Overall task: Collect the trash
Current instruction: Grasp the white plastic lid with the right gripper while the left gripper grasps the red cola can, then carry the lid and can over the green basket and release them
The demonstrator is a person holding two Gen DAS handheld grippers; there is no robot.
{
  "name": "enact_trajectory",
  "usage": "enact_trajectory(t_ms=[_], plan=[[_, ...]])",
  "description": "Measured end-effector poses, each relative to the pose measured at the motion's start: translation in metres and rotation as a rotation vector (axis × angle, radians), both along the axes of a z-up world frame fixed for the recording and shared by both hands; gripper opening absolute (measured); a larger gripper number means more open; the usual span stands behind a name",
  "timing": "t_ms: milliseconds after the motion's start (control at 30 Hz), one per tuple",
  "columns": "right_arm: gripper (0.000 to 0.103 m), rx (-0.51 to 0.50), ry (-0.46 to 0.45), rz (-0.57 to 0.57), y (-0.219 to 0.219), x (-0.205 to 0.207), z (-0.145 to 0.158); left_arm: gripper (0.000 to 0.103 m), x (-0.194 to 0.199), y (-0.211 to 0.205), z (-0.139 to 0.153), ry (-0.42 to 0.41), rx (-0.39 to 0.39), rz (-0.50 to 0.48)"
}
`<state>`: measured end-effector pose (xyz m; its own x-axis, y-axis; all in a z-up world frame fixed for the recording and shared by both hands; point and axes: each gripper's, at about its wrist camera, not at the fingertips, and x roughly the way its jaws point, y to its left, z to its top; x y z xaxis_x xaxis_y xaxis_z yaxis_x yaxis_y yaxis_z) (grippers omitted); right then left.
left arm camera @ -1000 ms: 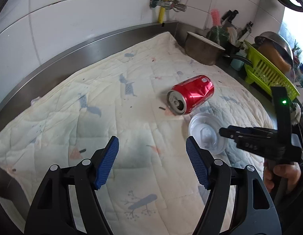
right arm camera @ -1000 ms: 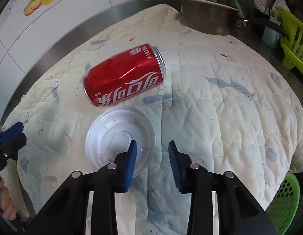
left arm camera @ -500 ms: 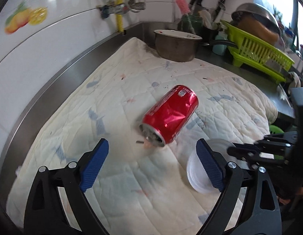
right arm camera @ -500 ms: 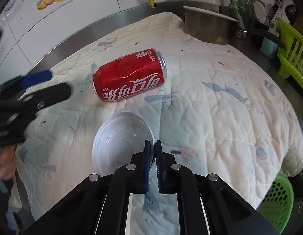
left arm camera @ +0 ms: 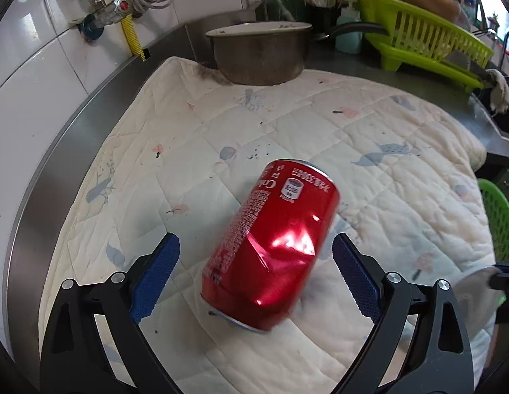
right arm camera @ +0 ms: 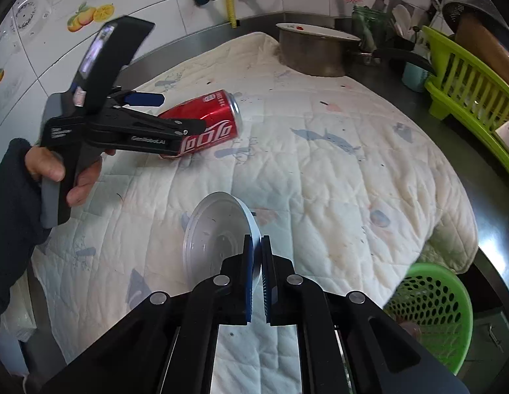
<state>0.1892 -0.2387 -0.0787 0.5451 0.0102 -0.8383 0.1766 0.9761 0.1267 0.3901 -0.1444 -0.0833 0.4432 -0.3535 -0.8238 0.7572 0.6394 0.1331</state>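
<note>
Steel kitchen bench (left arm camera: 90, 105) under white wall tiles, spread with a stained quilted cloth (right arm camera: 336, 177). Nearest, right gripper (right arm camera: 257, 256) pinched tight on the rim of a white plastic lid (right arm camera: 218, 226), lifted on edge above the cloth's near edge. Just off the bench's near right corner, a green mesh basket (right arm camera: 431, 308). Toward the cloth's middle, a dented red cola can (left arm camera: 274, 243) lying on its side, between the wide-spread blue pads (left arm camera: 155, 272) of the left gripper (left arm camera: 254, 275), neither pad touching it. At the cloth's far edge, a metal pot (left arm camera: 259, 55). Along the bench's far right side, a lime dish rack (right arm camera: 468, 92).
</note>
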Motion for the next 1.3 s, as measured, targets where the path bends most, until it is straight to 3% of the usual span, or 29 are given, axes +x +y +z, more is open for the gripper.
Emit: enact_trajectory(t_ms=[133,200,500,967,1300], plan=[[0.005,-0.005,-0.001,-0.019,-0.007,-0.012,0.004,0.089,0.006,-0.005,-0.008,0.026,0.0,-0.014],[0.005,-0.006,-0.002,-0.029,-0.009,-0.016,0.006,0.077,0.003,-0.007,-0.011,0.045,-0.009,-0.03],[0.005,-0.021,-0.011,-0.061,-0.016,-0.042,0.012,0.072,-0.018,-0.009,-0.008,-0.014,0.026,-0.022],[0.005,-0.082,-0.031,-0.14,-0.053,-0.119,0.018,0.068,-0.091,0.015,0.027,-0.002,-0.068,0.048],[0.005,-0.14,0.038,-0.209,-0.102,-0.166,-0.006,0.067,-0.154,0.023,0.046,0.029,-0.15,0.098]])
